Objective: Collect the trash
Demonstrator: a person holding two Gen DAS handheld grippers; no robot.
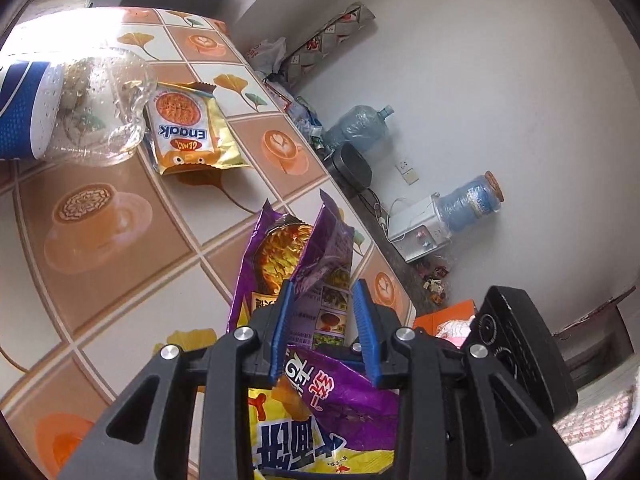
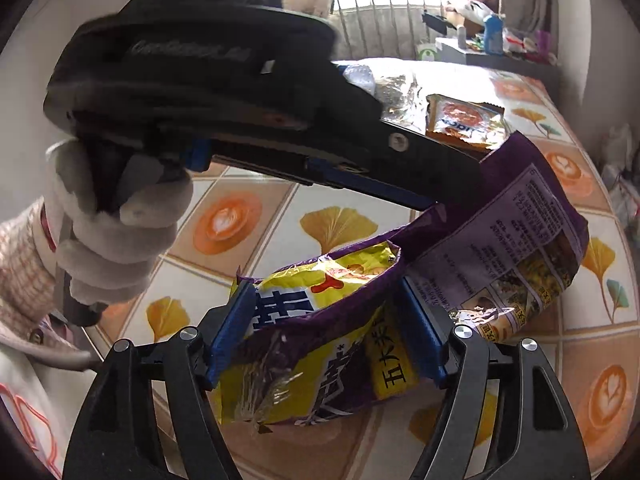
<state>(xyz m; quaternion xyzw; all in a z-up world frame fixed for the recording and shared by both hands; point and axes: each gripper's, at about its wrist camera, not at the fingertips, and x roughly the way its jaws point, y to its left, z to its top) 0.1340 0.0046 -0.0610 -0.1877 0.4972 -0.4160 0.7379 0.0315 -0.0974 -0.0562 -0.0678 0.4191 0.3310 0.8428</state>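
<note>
A purple and yellow noodle wrapper (image 1: 312,280) lies crumpled on the tiled tablecloth (image 1: 120,240) near its right edge. My left gripper (image 1: 325,292) has its blue fingers on either side of the wrapper's upper flap, with a visible gap. In the right wrist view the same wrapper (image 2: 500,248) sits between the fingers of my right gripper (image 2: 324,292), which stand wide around its yellow end. The left gripper (image 2: 436,200) reaches in from the upper left there. A gold Enaak packet (image 1: 188,128) and a clear plastic bottle (image 1: 100,108) lie farther back.
A gloved hand (image 2: 116,224) holds the left gripper. Beyond the table edge are water jugs (image 1: 360,128), a white dispenser (image 1: 416,232) and an orange box (image 1: 444,320). A cluttered shelf (image 2: 492,48) stands past the table's far end.
</note>
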